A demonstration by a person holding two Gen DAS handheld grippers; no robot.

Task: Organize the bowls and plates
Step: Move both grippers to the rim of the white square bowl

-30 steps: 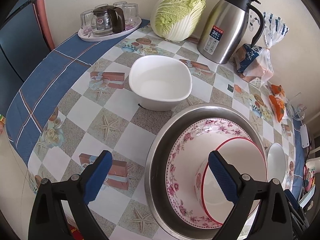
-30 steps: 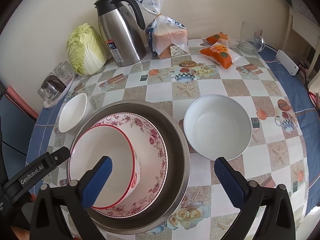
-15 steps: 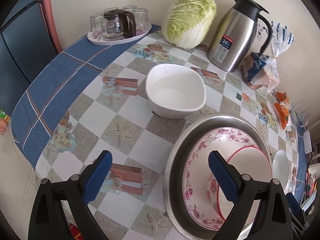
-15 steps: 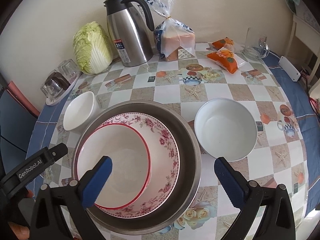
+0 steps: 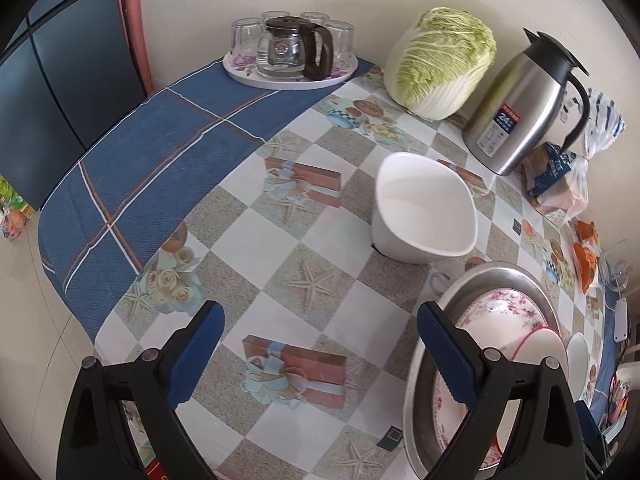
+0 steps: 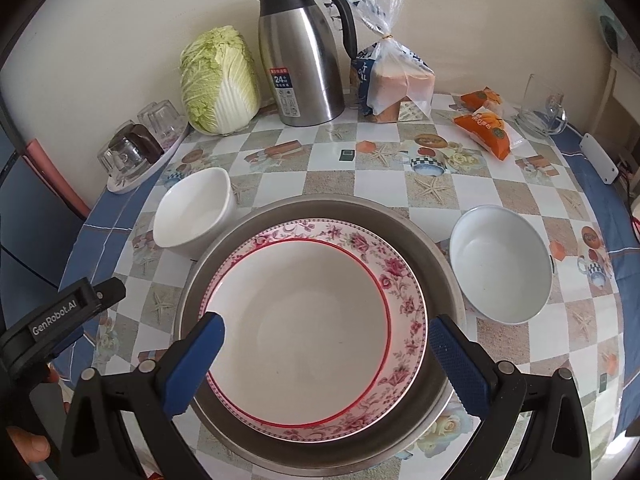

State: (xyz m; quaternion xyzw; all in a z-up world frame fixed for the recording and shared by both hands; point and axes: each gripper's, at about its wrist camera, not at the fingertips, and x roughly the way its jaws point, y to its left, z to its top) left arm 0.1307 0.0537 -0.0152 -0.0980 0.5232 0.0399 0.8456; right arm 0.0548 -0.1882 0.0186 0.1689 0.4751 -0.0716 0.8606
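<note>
A steel basin (image 6: 448,280) holds a pink-flowered bowl (image 6: 404,300) with a red-rimmed white bowl (image 6: 304,328) nested in it. A white squarish bowl (image 6: 192,216) stands left of the basin and a round white bowl (image 6: 500,264) right of it. My right gripper (image 6: 324,364) is open and empty above the near side of the nested bowls. My left gripper (image 5: 320,352) is open and empty over the tablecloth, left of the basin (image 5: 416,392) and nearer than the squarish bowl (image 5: 424,208). The left gripper's body shows in the right wrist view (image 6: 60,316).
At the back stand a cabbage (image 6: 218,80), a steel thermos jug (image 6: 300,52), a bread bag (image 6: 396,80), orange snack packets (image 6: 484,124) and a glass jug (image 6: 540,108). A tray of glasses with a coffee pot (image 5: 292,52) sits far left. The table edge (image 5: 80,320) curves near left.
The left gripper has swung left, away from the basin, to over the tablecloth. The right gripper has moved left, from between basin and round bowl to over the nested bowls. Both stayed open.
</note>
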